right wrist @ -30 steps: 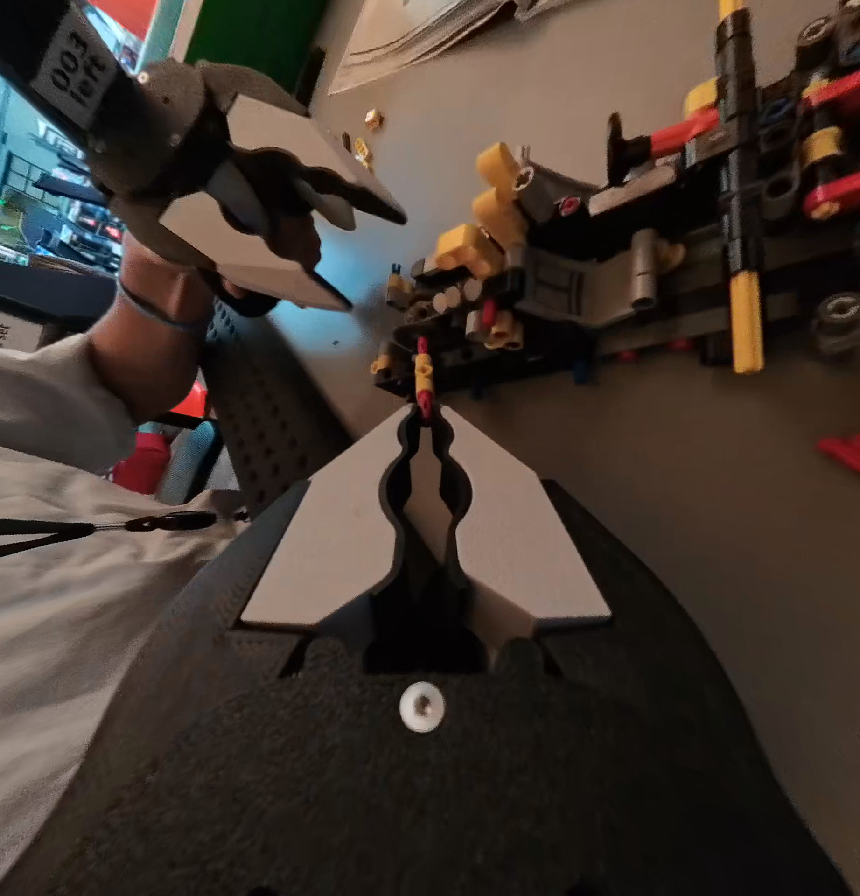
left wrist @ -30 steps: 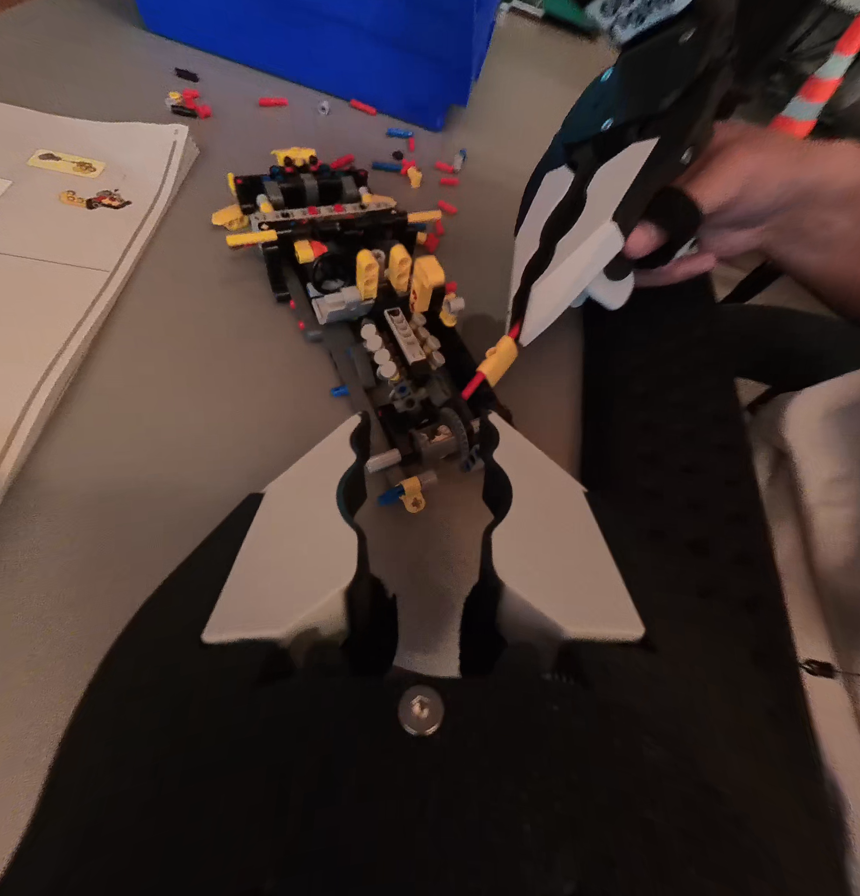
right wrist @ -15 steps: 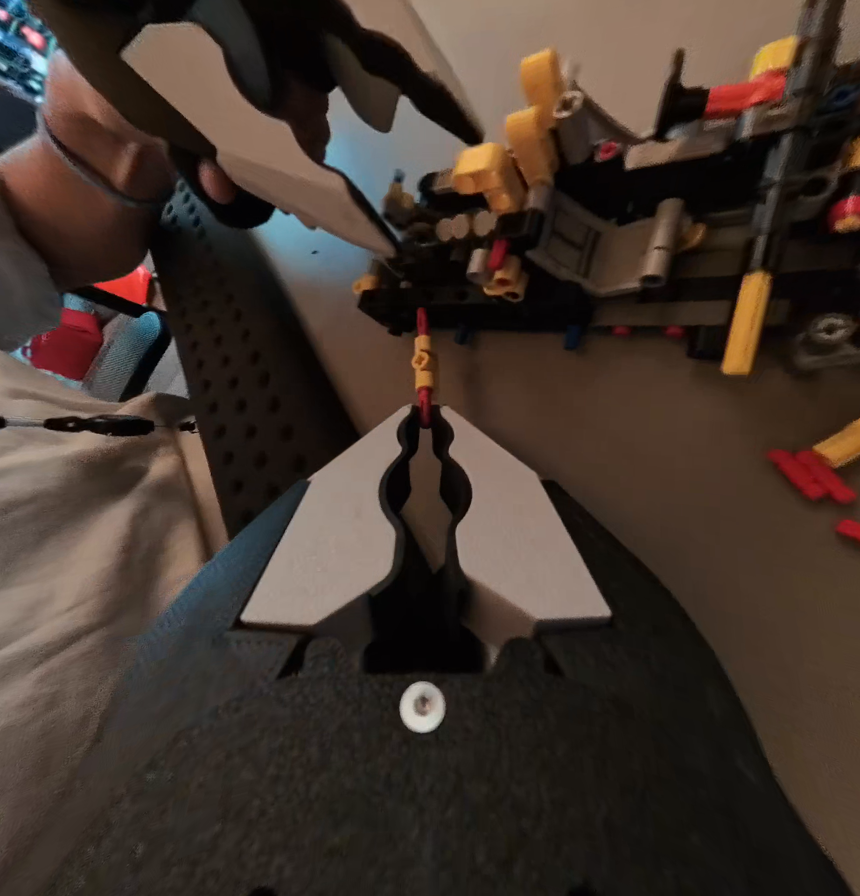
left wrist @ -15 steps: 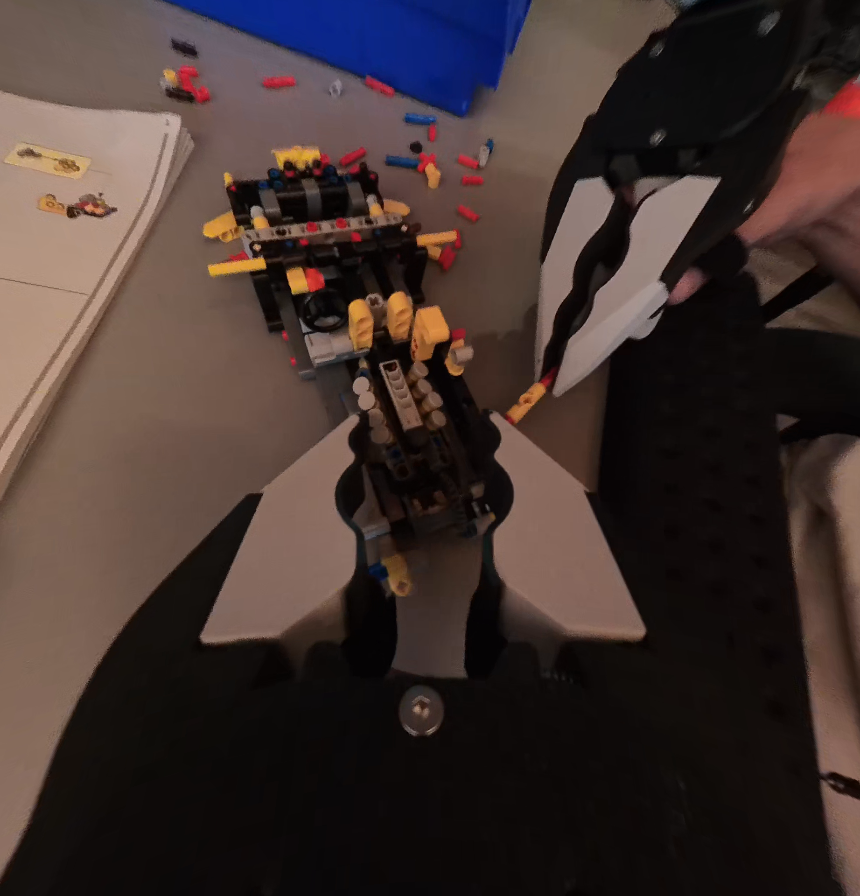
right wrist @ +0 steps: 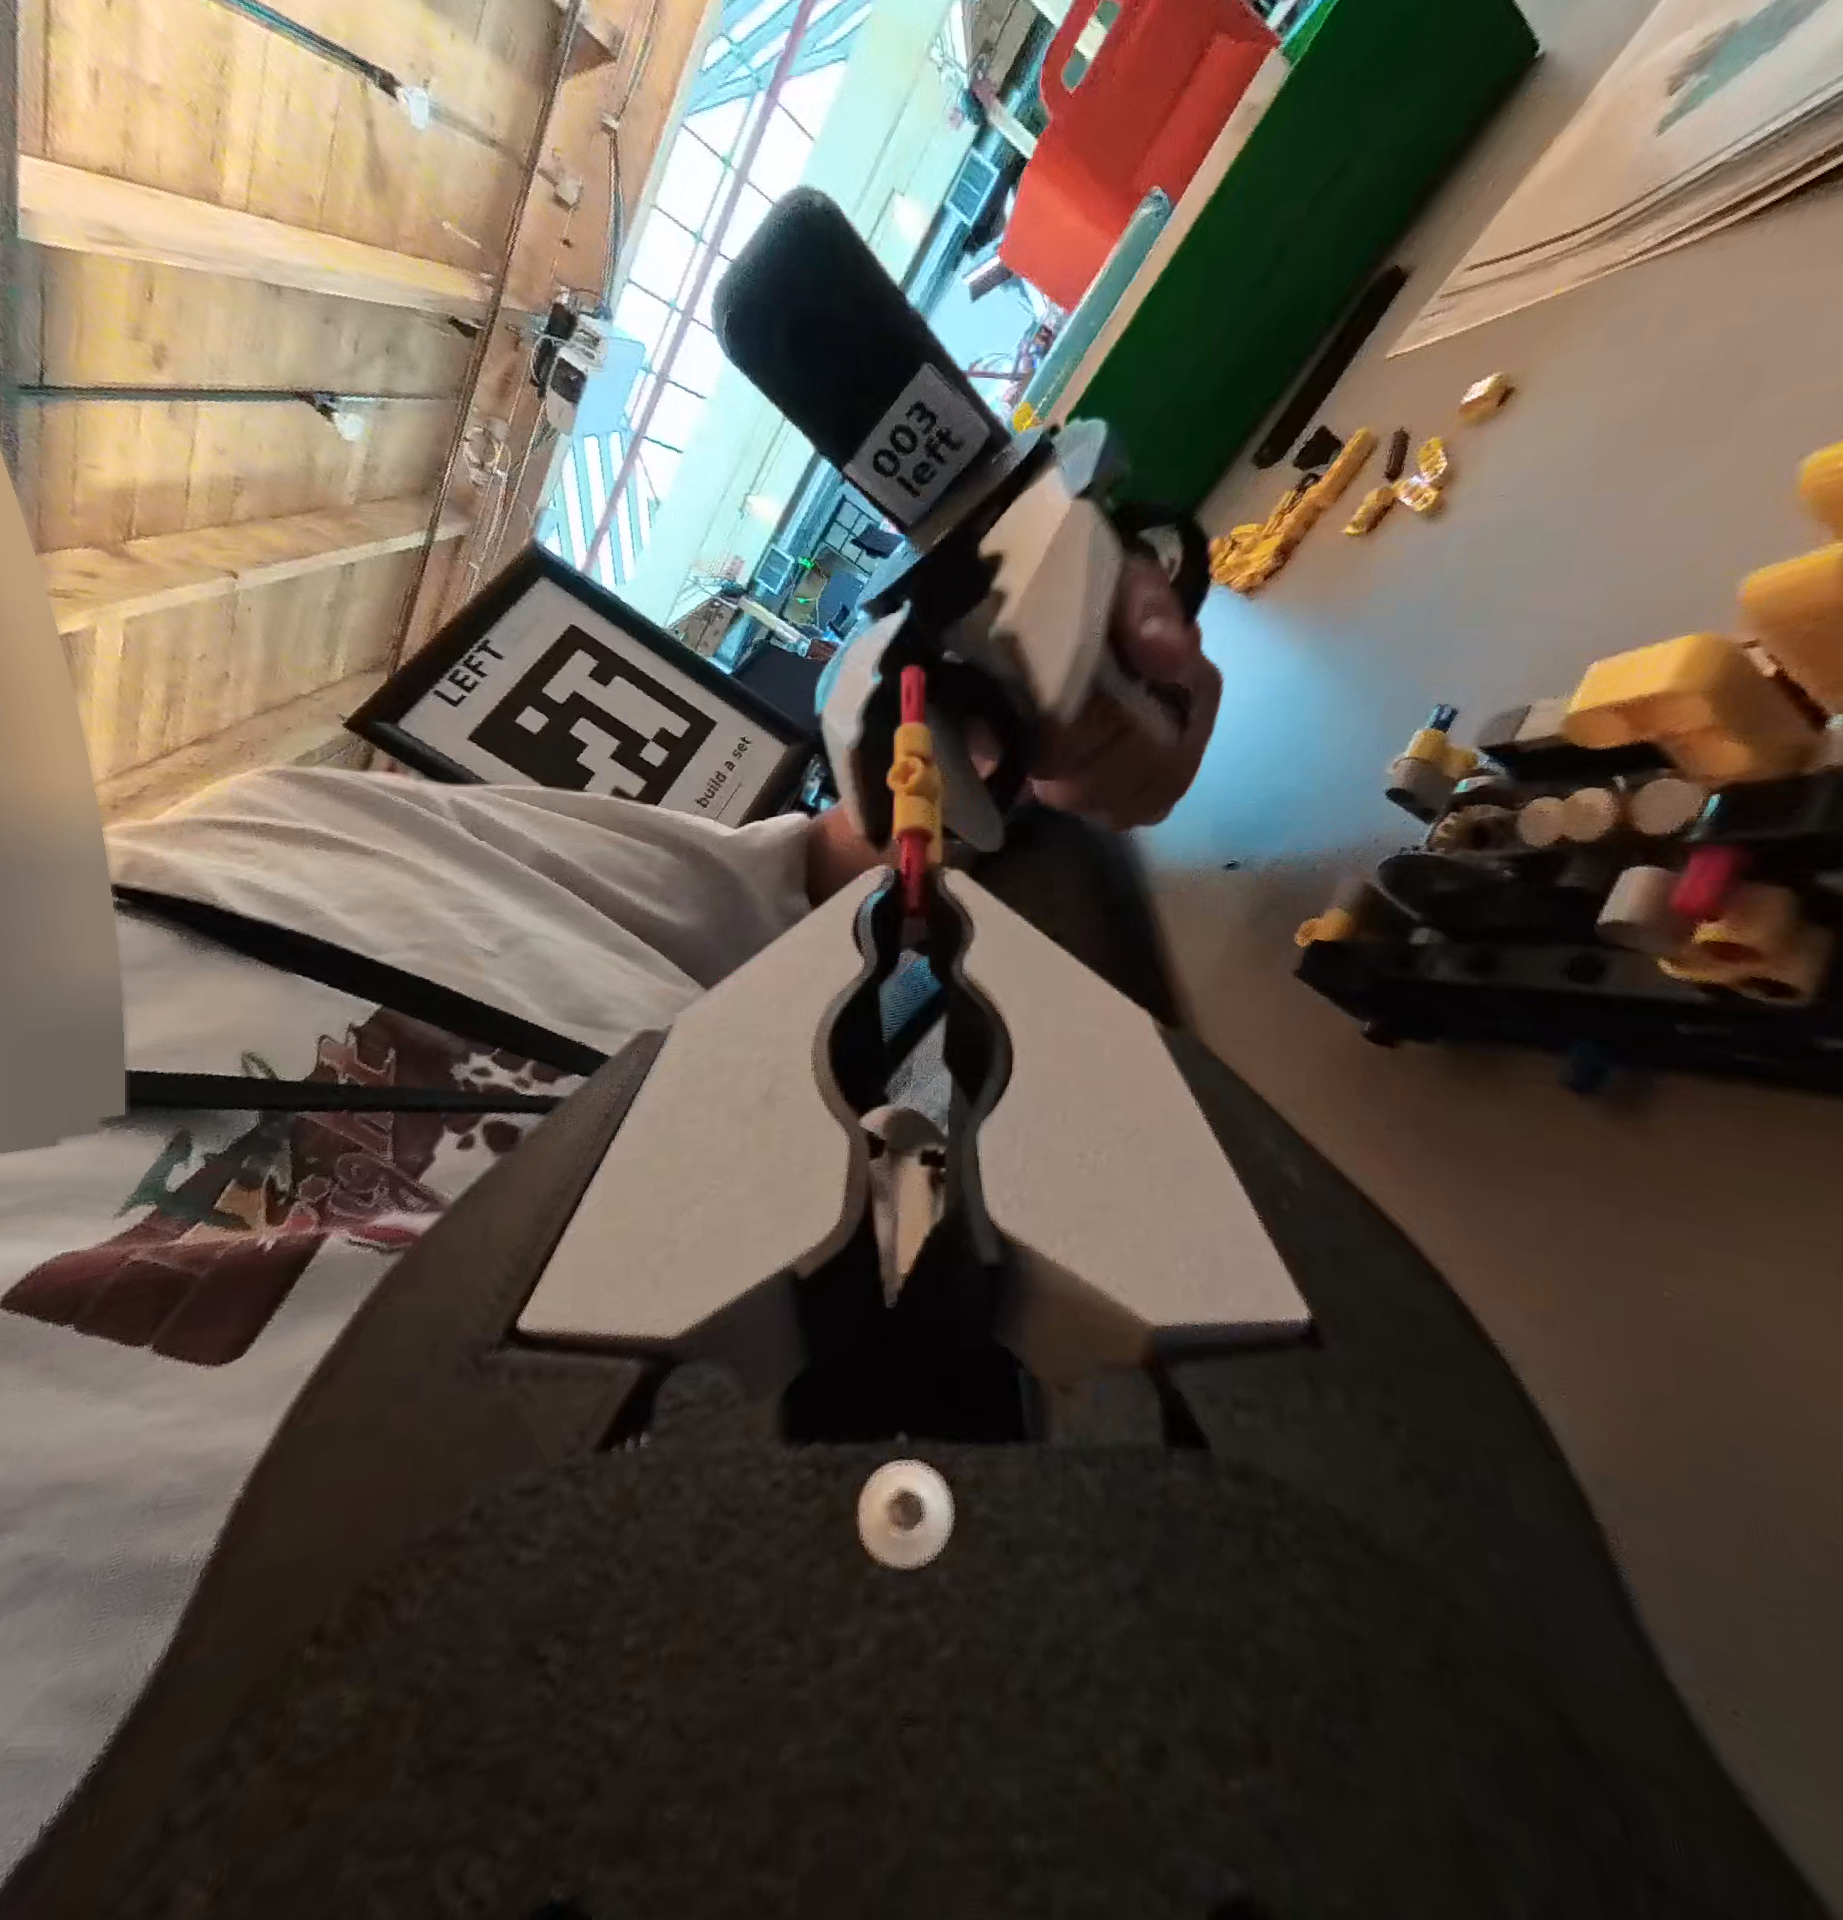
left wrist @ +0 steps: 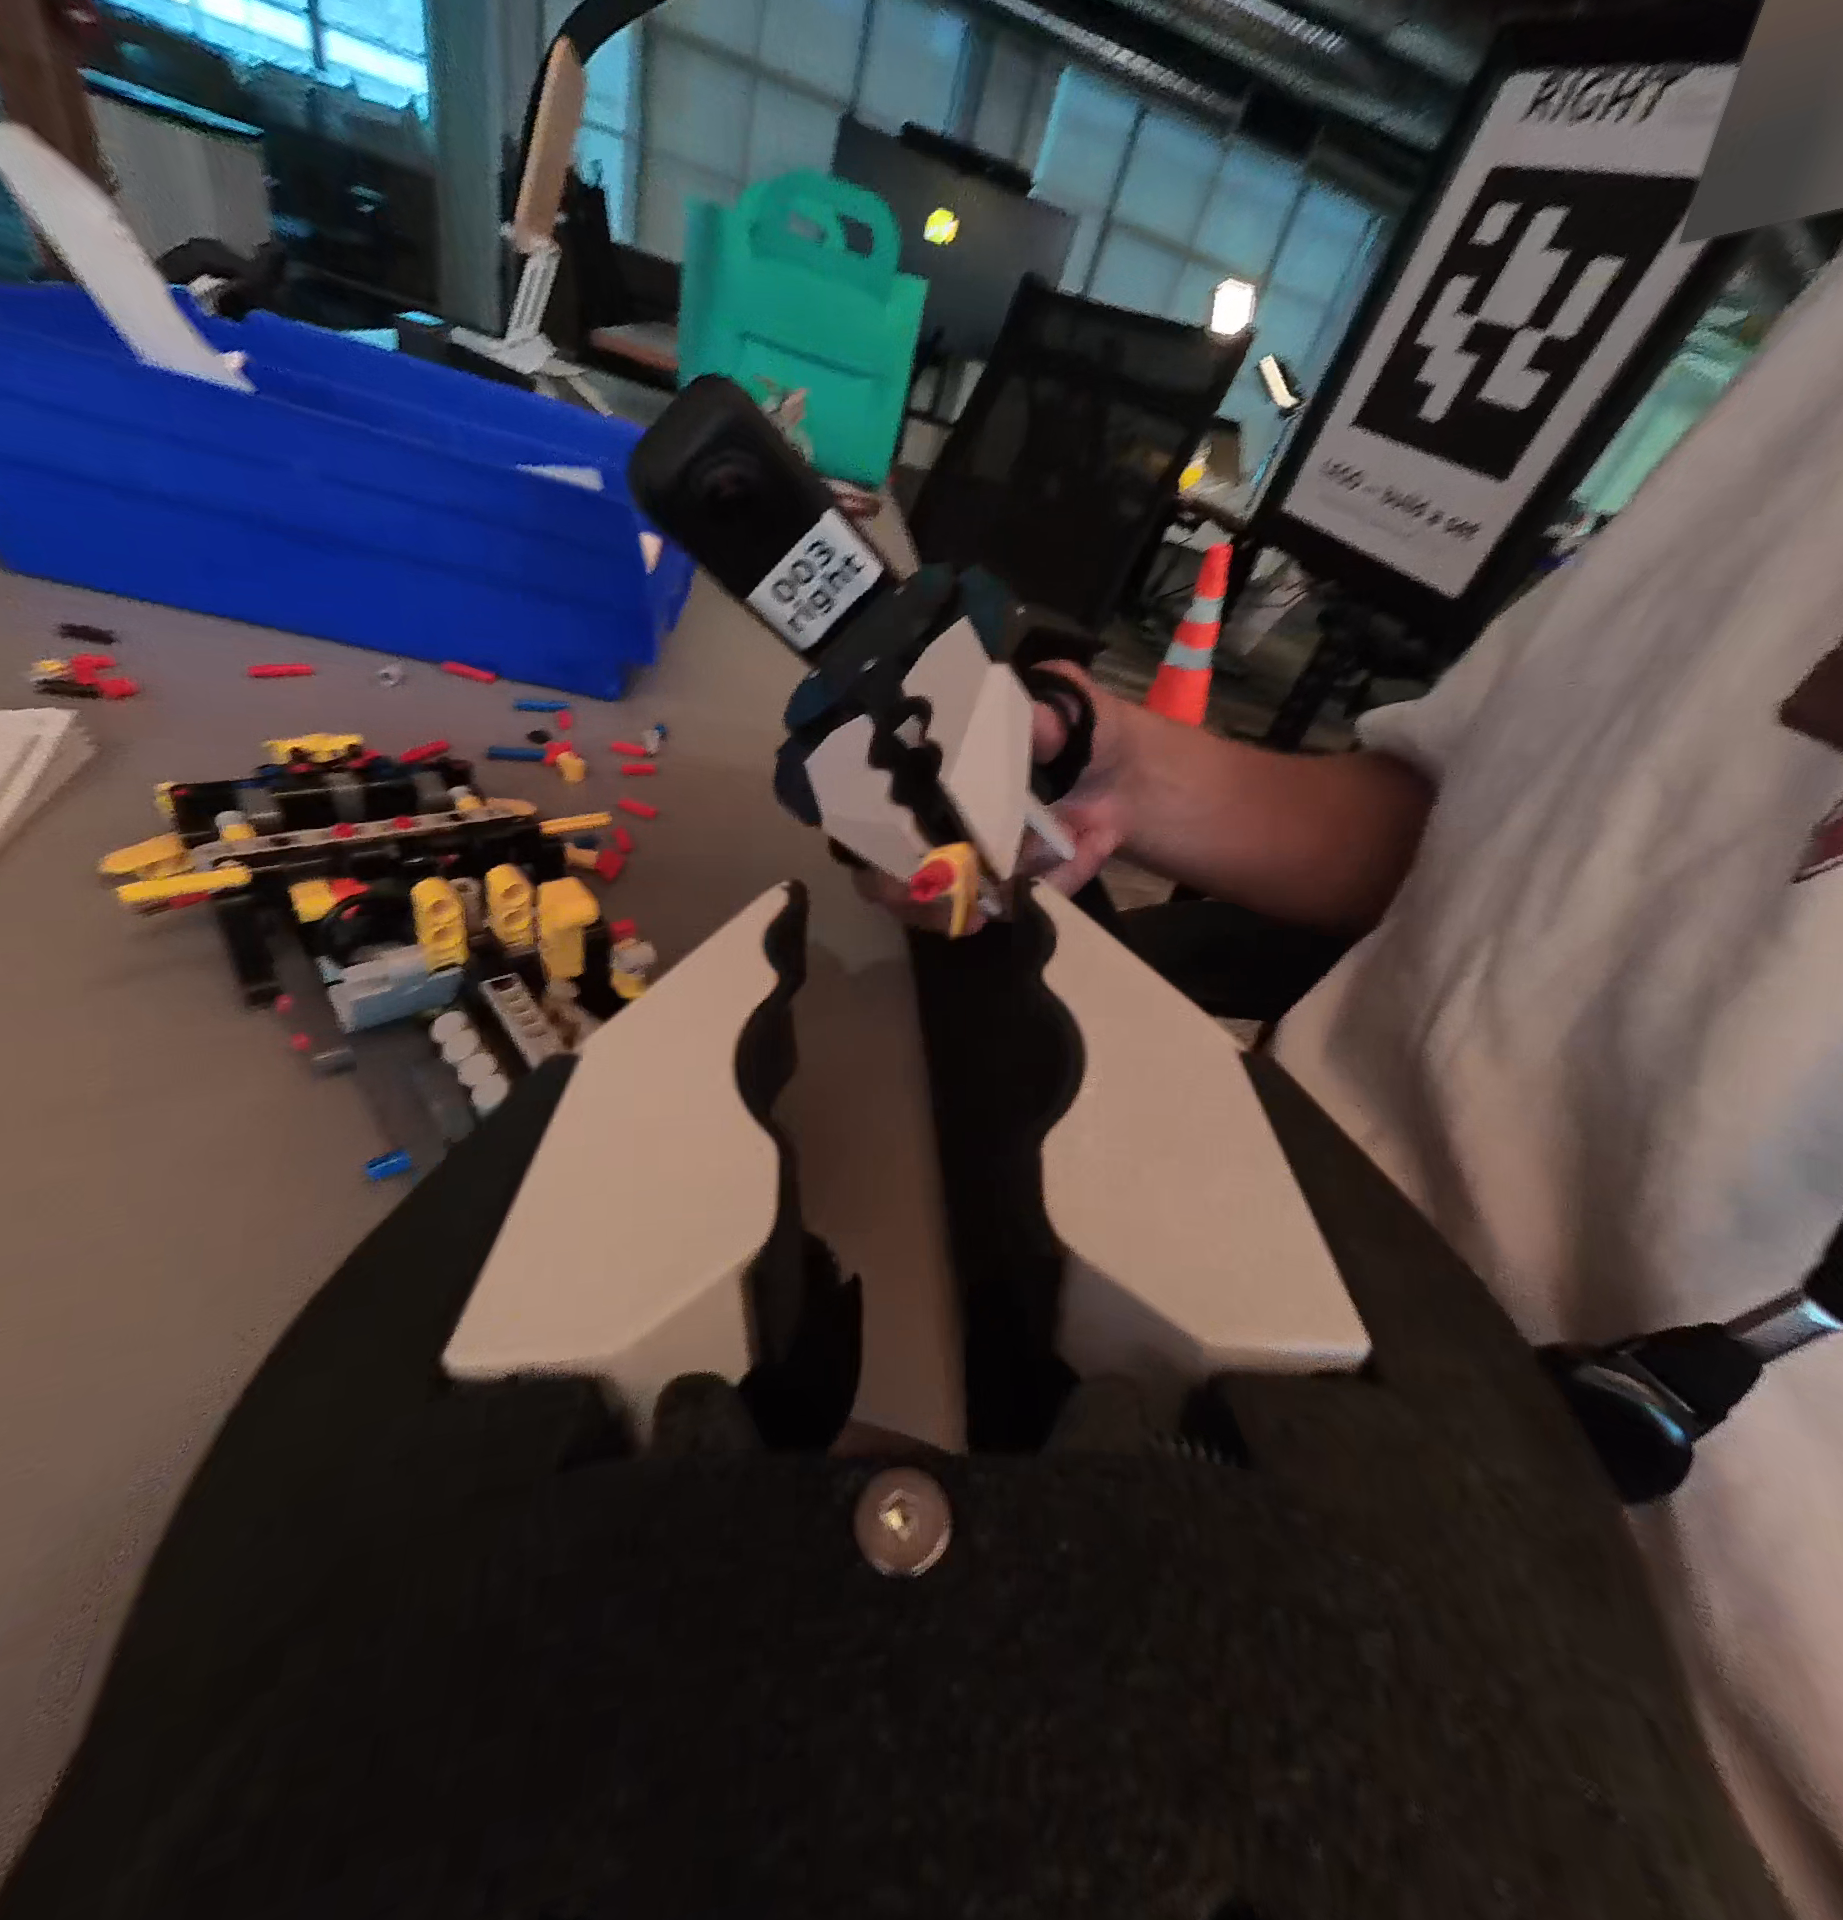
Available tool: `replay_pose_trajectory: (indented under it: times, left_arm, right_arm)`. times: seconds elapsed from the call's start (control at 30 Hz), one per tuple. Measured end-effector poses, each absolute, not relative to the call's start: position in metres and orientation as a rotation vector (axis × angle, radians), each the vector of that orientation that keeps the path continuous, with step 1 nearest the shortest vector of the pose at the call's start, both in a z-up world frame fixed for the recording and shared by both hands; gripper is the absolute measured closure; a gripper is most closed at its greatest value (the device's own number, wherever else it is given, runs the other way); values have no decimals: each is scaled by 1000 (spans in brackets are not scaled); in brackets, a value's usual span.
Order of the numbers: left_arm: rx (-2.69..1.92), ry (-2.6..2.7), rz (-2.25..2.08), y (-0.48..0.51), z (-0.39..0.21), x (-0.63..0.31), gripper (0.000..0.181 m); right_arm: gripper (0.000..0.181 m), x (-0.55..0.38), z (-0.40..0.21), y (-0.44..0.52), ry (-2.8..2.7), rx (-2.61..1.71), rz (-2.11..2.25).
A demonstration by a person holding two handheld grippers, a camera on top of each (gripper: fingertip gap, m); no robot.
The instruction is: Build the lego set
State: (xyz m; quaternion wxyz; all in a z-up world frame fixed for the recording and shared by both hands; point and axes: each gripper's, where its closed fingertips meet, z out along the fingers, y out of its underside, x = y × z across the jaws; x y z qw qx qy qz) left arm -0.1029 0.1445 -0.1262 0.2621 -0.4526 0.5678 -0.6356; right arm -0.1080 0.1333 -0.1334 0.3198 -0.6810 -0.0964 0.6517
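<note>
- The black, grey and yellow part-built lego vehicle (left wrist: 377,914) lies on the grey table (left wrist: 117,1195), left of centre in the left wrist view; loose red, blue and yellow pins (left wrist: 584,748) lie scattered behind it, so I'd judge plenty remains.
- The right gripper (right wrist: 912,883) pinches a red axle carrying a yellow connector (right wrist: 915,779), raised mid-frame, unfitted; the left gripper (left wrist: 912,904) gapes wide, empty.

Your two wrist cameras face each other close above the table (left wrist: 117,1195): each looks along its own tongs at the other's, and both catch the lego model (left wrist: 397,914) off to one side.
</note>
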Motion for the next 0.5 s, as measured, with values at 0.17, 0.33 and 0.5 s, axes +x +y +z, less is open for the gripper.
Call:
replay_pose_trajectory:
  times: [0.17,0.33,0.5]
  left_arm:
    - [-1287,1542,-1791,144,-132,-105,174]
    - [-1506,1368,-2104,158,-129,-100,174]
    - [-1651,1278,-2398,164,-128,-100,175]
  right_arm:
    - [179,-105,-137,144,-247,-1761,1601]
    - [178,-97,-135,160,-352,-1721,1106]
    - [175,-91,-134,170,-690,-1592,327]
